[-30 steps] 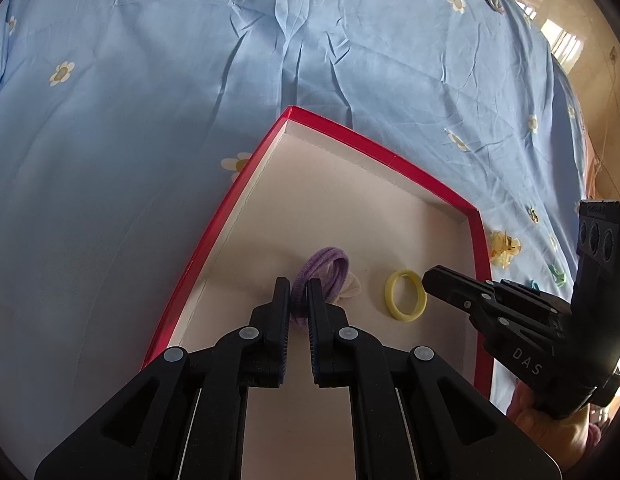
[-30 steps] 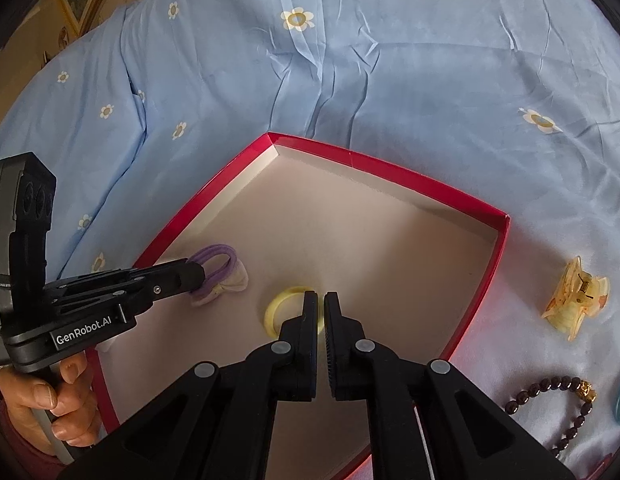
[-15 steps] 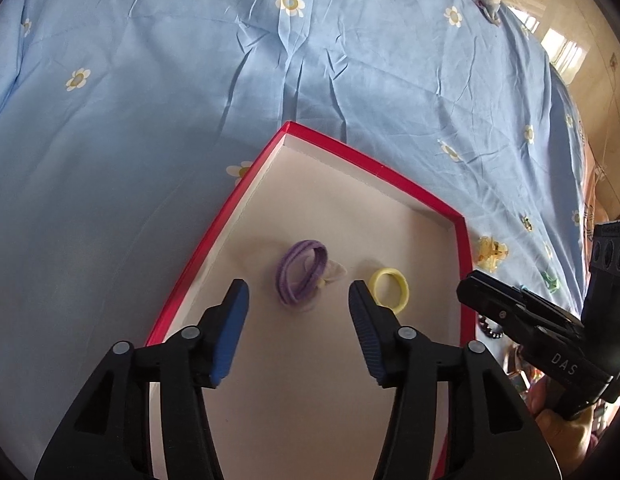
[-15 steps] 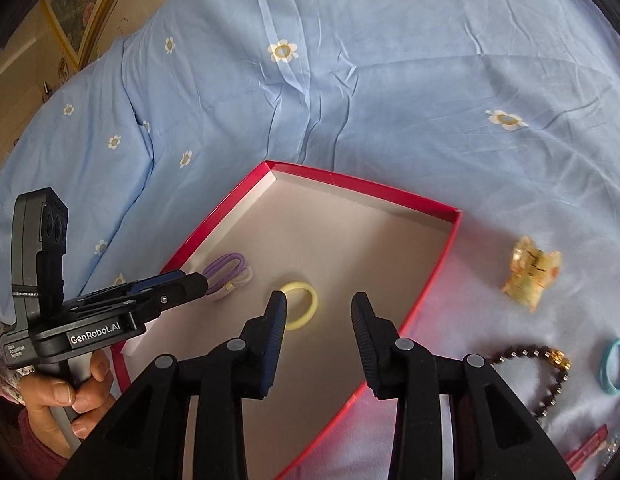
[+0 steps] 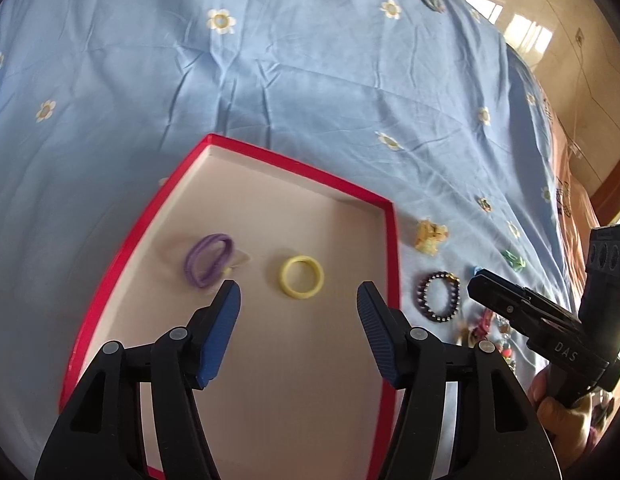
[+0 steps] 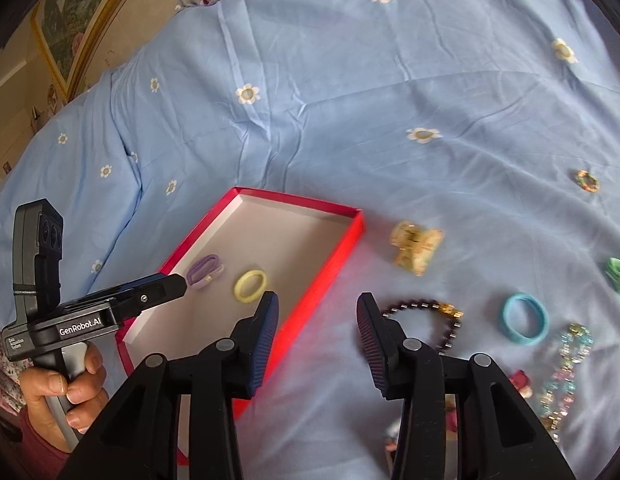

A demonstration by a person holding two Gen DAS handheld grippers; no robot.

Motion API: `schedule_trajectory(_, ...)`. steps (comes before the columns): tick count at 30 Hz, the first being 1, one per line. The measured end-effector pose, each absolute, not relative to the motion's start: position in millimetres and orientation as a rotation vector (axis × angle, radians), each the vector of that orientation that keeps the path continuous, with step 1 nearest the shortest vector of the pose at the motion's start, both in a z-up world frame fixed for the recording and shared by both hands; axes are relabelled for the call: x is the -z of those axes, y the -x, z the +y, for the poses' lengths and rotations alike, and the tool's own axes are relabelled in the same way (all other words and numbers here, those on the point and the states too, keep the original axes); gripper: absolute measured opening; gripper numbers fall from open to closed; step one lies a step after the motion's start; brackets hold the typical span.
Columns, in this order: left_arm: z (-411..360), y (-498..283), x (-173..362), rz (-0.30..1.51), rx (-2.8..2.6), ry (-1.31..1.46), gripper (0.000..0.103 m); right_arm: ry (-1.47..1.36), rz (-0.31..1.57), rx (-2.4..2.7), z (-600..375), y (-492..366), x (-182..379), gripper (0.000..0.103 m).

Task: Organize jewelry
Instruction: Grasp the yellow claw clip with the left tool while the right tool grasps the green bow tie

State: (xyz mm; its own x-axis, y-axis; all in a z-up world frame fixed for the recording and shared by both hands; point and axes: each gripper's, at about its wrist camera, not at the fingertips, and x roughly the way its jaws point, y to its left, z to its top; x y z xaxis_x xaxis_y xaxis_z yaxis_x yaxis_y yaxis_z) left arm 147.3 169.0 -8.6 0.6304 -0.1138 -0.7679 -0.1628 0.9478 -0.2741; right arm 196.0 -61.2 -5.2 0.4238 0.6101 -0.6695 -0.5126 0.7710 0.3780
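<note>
Red box [image 5: 391, 248] near edge behind gripper fingers [image 5: 220, 332].

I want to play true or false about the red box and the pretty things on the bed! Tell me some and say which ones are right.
1. The purple hair tie lies inside the red box. True.
2. The yellow ring sits on the blue sheet outside the box. False: it is in the box, beside the purple hair tie.
3. The dark bead bracelet is outside the box, on the sheet. True.
4. The right tongs are squeezing the blue ring. False: their jaws are opening with nothing between them.
5. The left tongs hold nothing. True.
</note>
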Motion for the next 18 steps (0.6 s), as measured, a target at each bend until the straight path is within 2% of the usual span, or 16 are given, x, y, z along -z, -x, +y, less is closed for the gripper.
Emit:
schedule_trajectory(10, 121, -163, 1, 0.903, 0.059, 0.266, 0.062, -0.145, 0.873, -0.613, -122, -193, 4, 0.044)
schedule_trajectory(18, 79, -186, -3, 0.917, 0.132, 0.204, 0.07, -0.182, 0.866, -0.532, -167, -199, 7, 0.046)
